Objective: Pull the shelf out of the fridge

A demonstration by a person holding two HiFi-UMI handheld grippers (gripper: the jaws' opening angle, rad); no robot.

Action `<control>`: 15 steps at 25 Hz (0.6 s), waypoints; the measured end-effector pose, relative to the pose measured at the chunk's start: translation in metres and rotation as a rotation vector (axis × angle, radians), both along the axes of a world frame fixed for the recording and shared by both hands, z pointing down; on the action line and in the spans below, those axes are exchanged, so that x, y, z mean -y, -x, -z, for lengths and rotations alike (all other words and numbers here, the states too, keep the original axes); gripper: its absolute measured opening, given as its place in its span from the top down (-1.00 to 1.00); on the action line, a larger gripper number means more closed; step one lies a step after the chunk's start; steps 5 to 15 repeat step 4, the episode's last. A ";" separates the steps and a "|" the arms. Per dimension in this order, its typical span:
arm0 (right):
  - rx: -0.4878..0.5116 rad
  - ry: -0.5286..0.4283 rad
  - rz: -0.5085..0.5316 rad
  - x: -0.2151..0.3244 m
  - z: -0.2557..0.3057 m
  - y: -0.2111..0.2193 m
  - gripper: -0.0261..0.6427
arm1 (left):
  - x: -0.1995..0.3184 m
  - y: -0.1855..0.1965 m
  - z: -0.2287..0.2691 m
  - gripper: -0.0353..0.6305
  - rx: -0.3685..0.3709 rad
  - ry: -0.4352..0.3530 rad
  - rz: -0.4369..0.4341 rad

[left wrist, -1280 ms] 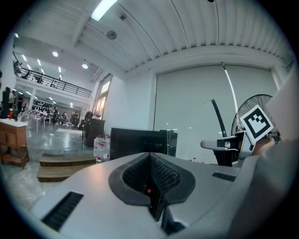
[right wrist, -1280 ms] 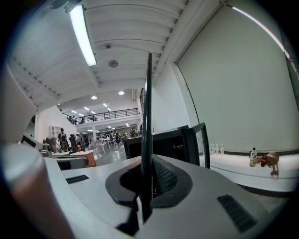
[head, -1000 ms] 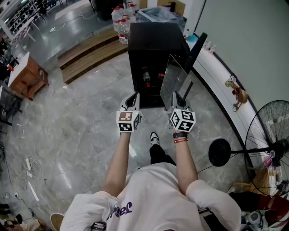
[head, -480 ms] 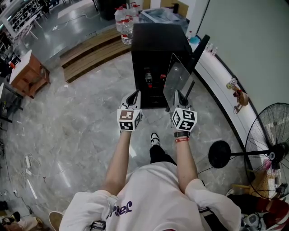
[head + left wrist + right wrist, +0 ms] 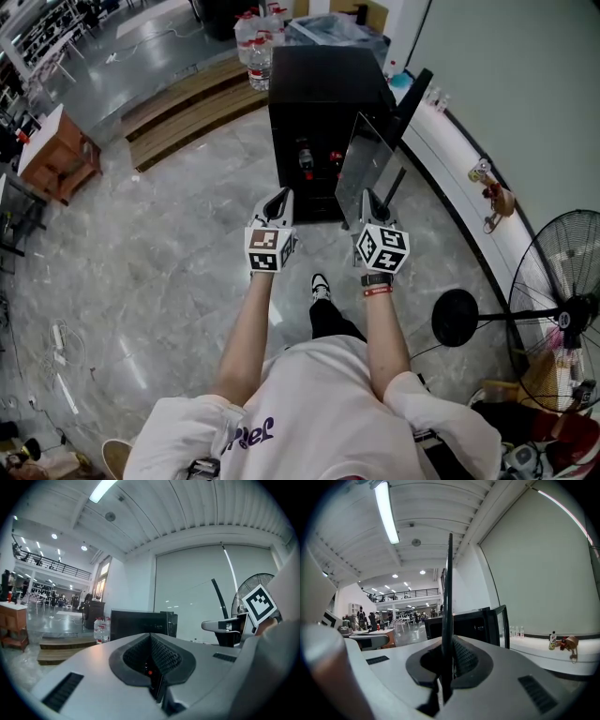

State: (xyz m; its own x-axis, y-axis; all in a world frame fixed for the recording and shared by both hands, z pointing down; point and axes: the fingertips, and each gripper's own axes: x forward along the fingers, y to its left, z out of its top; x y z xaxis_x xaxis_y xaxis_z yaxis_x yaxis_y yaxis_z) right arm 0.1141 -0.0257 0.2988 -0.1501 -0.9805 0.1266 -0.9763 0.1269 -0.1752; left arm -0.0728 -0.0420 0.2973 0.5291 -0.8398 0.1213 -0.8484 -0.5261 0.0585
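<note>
The black fridge point(image 5: 319, 98) stands on the floor ahead with its door point(image 5: 413, 96) swung open to the right; bottles show on a shelf inside. My right gripper point(image 5: 371, 205) is shut on the lower edge of the glass shelf point(image 5: 367, 167), which stands upright and clear of the fridge. In the right gripper view the glass shelf point(image 5: 448, 602) appears edge-on as a thin dark line rising from between the jaws of my right gripper point(image 5: 444, 670). My left gripper point(image 5: 277, 204) hangs level beside it, shut with nothing held. From the left gripper view, the left gripper point(image 5: 152, 667) faces the fridge point(image 5: 140, 624).
Water bottles point(image 5: 251, 45) stand behind the fridge by a wooden step point(image 5: 192, 103). A white ledge point(image 5: 450, 159) runs along the right wall, with a standing fan point(image 5: 562, 300) nearer me. A wooden cabinet point(image 5: 58, 155) is far left. Marble floor lies around my feet.
</note>
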 end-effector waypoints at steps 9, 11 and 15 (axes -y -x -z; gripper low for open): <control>0.049 0.019 -0.003 0.001 -0.011 -0.003 0.85 | -0.001 -0.004 -0.020 0.83 -0.003 0.048 -0.005; 0.049 0.019 -0.003 0.001 -0.011 -0.003 0.85 | -0.001 -0.004 -0.020 0.83 -0.003 0.048 -0.005; 0.049 0.019 -0.003 0.001 -0.011 -0.003 0.85 | -0.001 -0.004 -0.020 0.83 -0.003 0.048 -0.005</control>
